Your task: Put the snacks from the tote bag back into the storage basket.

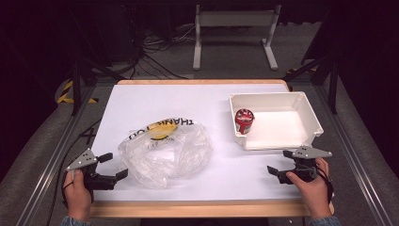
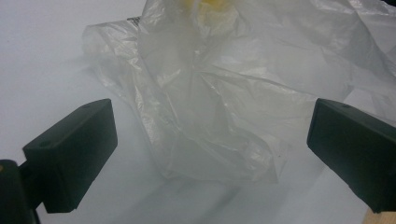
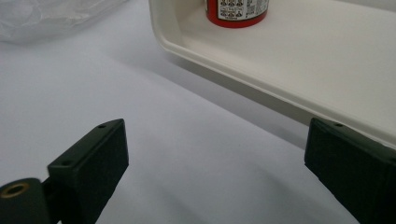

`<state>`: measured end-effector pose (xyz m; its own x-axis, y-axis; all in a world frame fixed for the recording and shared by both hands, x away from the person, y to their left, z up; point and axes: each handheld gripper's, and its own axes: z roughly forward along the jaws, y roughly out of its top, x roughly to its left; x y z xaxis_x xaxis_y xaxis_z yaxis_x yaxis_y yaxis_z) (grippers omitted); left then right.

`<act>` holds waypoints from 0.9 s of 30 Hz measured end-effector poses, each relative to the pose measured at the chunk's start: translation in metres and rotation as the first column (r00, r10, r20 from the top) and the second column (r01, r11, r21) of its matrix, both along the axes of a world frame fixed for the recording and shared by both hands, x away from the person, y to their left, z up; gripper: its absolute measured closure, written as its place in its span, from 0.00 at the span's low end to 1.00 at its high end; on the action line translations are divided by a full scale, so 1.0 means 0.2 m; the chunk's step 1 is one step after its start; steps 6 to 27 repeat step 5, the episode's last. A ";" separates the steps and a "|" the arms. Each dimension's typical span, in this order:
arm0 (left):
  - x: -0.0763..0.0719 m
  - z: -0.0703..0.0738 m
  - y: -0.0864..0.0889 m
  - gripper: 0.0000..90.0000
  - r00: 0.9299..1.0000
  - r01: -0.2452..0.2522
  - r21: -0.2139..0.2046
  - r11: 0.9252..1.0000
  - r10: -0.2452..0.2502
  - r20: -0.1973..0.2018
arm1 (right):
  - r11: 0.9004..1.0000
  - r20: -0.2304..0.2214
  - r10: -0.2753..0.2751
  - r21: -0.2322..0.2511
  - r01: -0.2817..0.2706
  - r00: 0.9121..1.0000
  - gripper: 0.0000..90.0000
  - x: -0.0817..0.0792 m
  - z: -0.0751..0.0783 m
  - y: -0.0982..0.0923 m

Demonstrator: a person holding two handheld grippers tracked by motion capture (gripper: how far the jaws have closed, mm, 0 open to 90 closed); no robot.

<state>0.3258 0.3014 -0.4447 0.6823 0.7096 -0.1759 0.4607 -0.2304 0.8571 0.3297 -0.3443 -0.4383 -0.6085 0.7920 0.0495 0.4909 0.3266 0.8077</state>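
Plastic bag [image 1: 164,150] before open left gripper [image 1: 114,165]

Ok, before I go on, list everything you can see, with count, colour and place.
plastic bag: one, clear with yellow and black print, crumpled on the table's left half
tray: one, white, on the table's right half
can: one, red, upright in the tray's left end
table: one, white top with wooden edge
frame: one, white, on the floor beyond the table
cables: several, dark, on the floor
left gripper: one, black, open, beside the bag
right gripper: one, black, open, before the tray
hands: two, at the near edge
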 end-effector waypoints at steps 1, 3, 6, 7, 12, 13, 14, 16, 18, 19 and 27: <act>0.00 0.00 0.00 0.03 1.000 -0.001 0.002 1.000 0.001 -0.003 | 1.000 0.000 -0.001 0.003 0.001 1.000 0.07 0.00 0.00 0.00; 0.00 0.00 0.00 0.03 1.000 -0.003 0.000 1.000 0.003 -0.003 | 1.000 0.004 0.001 0.004 -0.001 1.000 0.07 0.00 0.00 0.00; 0.00 0.00 0.00 0.03 1.000 -0.006 0.002 1.000 0.006 0.003 | 1.000 0.009 0.002 0.013 -0.002 1.000 0.06 0.00 0.00 0.00; 0.00 0.00 0.00 0.03 1.000 -0.006 0.002 1.000 0.006 0.003 | 1.000 0.009 0.002 0.013 -0.002 1.000 0.06 0.00 0.00 0.00; 0.00 0.00 0.00 0.03 1.000 -0.006 0.002 1.000 0.006 0.003 | 1.000 0.009 0.002 0.013 -0.002 1.000 0.06 0.00 0.00 0.00; 0.00 0.00 0.00 0.03 1.000 -0.006 0.002 1.000 0.006 0.003 | 1.000 0.009 0.002 0.013 -0.002 1.000 0.06 0.00 0.00 0.00; 0.00 0.00 0.00 0.03 1.000 -0.006 0.002 1.000 0.006 0.003 | 1.000 0.009 0.002 0.013 -0.002 1.000 0.06 0.00 0.00 0.00; 0.00 0.00 0.00 0.03 1.000 -0.006 0.002 1.000 0.006 0.003 | 1.000 0.009 0.002 0.013 -0.002 1.000 0.06 0.00 0.00 0.00; 0.00 0.00 0.00 0.03 1.000 -0.006 0.002 1.000 0.006 0.003 | 1.000 0.009 0.002 0.013 -0.002 1.000 0.06 0.00 0.00 0.00; 0.00 0.00 0.00 0.03 1.000 -0.006 0.002 1.000 0.006 0.003 | 1.000 0.009 0.002 0.013 -0.002 1.000 0.06 0.00 0.00 0.00; 0.00 0.00 0.00 0.03 1.000 -0.006 0.002 1.000 0.006 0.003 | 1.000 0.009 0.002 0.013 -0.002 1.000 0.06 0.00 0.00 0.00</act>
